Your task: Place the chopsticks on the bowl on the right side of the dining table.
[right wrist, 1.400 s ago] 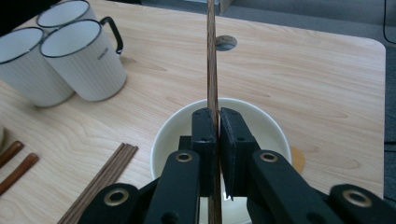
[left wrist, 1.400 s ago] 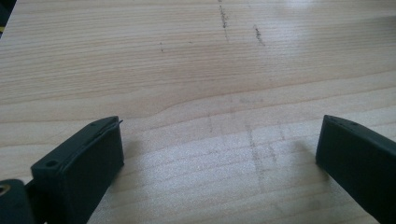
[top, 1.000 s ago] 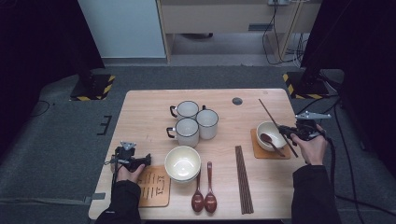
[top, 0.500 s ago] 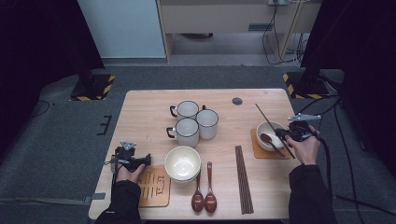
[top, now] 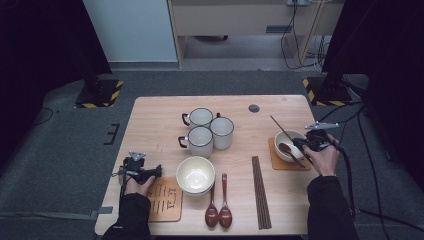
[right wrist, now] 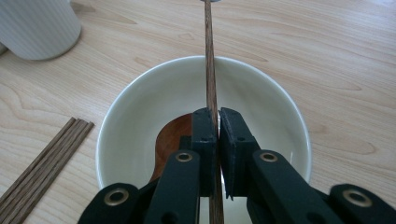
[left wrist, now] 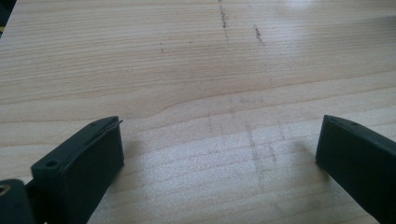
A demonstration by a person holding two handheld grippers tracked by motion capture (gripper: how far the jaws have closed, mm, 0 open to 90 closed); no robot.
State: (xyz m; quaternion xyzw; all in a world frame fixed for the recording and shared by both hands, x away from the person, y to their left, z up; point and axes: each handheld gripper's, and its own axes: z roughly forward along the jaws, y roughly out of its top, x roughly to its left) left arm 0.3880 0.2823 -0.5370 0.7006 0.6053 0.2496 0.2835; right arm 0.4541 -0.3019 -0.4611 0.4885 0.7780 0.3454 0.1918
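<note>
The right claw (right wrist: 214, 122) is clamped on a thin dark wooden chopstick (right wrist: 208, 56) slanting over the small white ceramic bowl (right wrist: 140, 100). Light, stiff and smooth, the chopstick may pivot; a mid-length hold seems steadiest. Well away from the bowl, the left claw (left wrist: 219, 149) gapes empty.

around the three mugs (top: 206, 131) in the middle of the table (top: 160, 120), the wood to the left and behind them is bare, so a hand could pass there freely. in front of the mugs the way is crowded: the empty bowl (top: 195, 174) stands close, with two spoons (top: 218, 212) and the row of chopsticks (top: 261, 190) to its right. right of the mugs, the right gripper (top: 303, 144) holds a chopstick (right wrist: 209, 56) over the small bowl (right wrist: 140, 121) on its coaster (top: 280, 164), and this blocks that side.
</note>
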